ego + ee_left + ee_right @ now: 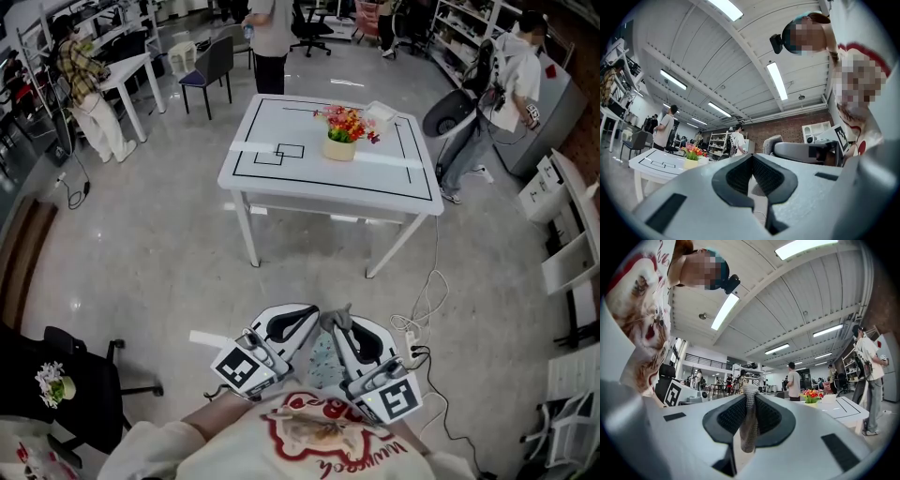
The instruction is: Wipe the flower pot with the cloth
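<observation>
Polished grey floor [141,253] spreads through a wide workshop, and well ahead of the person stands a white rectangular counter [281,183] on slim white legs, its smooth top ruled with thin black lines. Near the middle of that top sits the flower pot [339,149], a small pale yellow tub topped with a bunch of red and orange blooms, well apart from both tools. Low and close to the person, the left tongs [752,159] are clenched tight with nothing between their ribbed black pads. Just beside them, the right tongs [751,401] are clamped on the cloth [749,427], a grey, coarse-knit strip that pokes up above the tips and hangs limp below the pads
</observation>
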`<state>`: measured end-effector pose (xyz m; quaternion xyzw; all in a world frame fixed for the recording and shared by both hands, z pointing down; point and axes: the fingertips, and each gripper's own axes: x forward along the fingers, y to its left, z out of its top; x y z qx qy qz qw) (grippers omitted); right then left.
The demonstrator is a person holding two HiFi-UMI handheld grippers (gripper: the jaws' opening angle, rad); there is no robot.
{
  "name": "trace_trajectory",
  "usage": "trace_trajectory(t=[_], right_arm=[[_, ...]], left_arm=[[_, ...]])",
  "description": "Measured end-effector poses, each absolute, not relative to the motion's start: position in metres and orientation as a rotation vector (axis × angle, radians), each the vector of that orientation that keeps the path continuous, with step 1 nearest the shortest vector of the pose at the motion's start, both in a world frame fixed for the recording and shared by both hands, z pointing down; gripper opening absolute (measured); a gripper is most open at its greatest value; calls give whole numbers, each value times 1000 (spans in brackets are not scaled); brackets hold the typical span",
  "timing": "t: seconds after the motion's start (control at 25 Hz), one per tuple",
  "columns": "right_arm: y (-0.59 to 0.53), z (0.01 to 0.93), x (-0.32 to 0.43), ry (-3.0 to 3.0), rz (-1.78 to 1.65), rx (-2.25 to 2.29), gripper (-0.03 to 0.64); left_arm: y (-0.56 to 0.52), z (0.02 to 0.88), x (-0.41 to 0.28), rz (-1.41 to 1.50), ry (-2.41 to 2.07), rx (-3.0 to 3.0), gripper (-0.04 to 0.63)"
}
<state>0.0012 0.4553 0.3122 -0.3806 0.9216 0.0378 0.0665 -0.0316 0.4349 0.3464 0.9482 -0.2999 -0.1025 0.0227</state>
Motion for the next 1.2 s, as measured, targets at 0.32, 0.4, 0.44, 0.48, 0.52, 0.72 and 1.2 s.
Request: trace_trajectory(t=[0.32, 0.4, 0.44, 0.48, 0.52, 0.72, 1.2], right_arm=[[402, 314, 5, 2811, 109, -1131, 44], [386, 318, 9, 2816, 96, -1126, 44], [378, 318, 11, 2814, 88, -1122, 44], [369, 317, 13, 2808, 82, -1118, 44], [360, 317, 15, 2803, 76, -1117, 44], [313, 319, 27, 2813, 64, -1106, 44], [197, 308, 60, 2823, 55, -1025, 44]], left_arm=[[385, 343, -29, -312, -972, 2935, 3], [369, 346, -27, -308, -984, 2929, 3], [361, 347, -25, -305, -987, 2925, 3], [353, 348, -23, -303, -989, 2923, 3], [345, 348, -21, -300, -991, 2922, 3], [299, 348, -10, -286, -1012, 2912, 3], [188, 346, 23, -273, -1086, 2881, 3]])
